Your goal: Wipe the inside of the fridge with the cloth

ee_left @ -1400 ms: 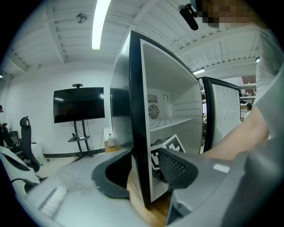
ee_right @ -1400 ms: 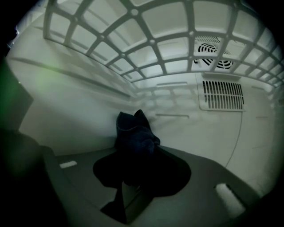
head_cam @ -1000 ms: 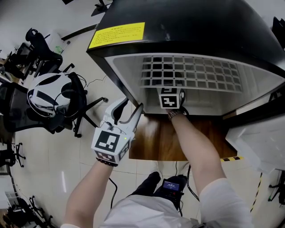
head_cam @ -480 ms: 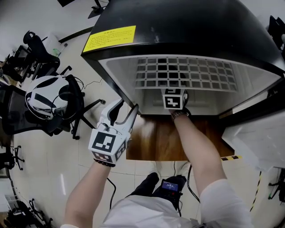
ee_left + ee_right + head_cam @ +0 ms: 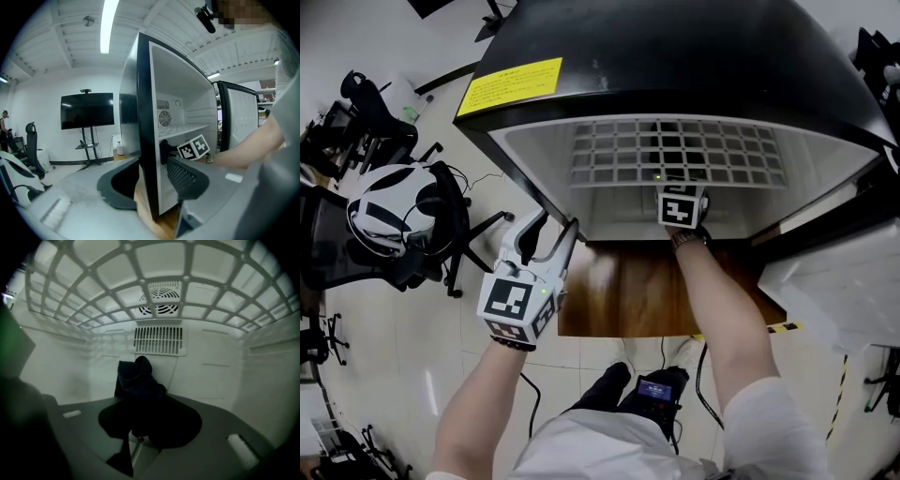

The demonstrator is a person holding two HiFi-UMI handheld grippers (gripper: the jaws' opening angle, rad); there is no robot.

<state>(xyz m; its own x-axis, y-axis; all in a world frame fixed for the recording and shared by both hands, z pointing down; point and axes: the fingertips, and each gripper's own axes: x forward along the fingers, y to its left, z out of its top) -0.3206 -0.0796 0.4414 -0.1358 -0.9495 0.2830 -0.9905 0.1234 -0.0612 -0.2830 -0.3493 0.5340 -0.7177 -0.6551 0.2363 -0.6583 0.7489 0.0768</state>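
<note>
The black mini fridge stands open towards me, its white inside showing. My right gripper is deep inside, under the wire shelf, and is shut on a bunched dark cloth. The cloth rises against the back wall, just below a slotted vent. In the head view only that gripper's marker cube shows. My left gripper sits at the fridge's left wall. One jaw is on the wall's black outside and the other on its white inside, closed on its front edge.
The fridge rests on a wooden stand. Its door hangs open at the right. Office chairs crowd the floor to the left. A TV on a stand is farther off. A round fan grille sits high on the back wall.
My right gripper with the cloth has slid a little to the right inside the fridge. The left gripper stays on the left wall.
</note>
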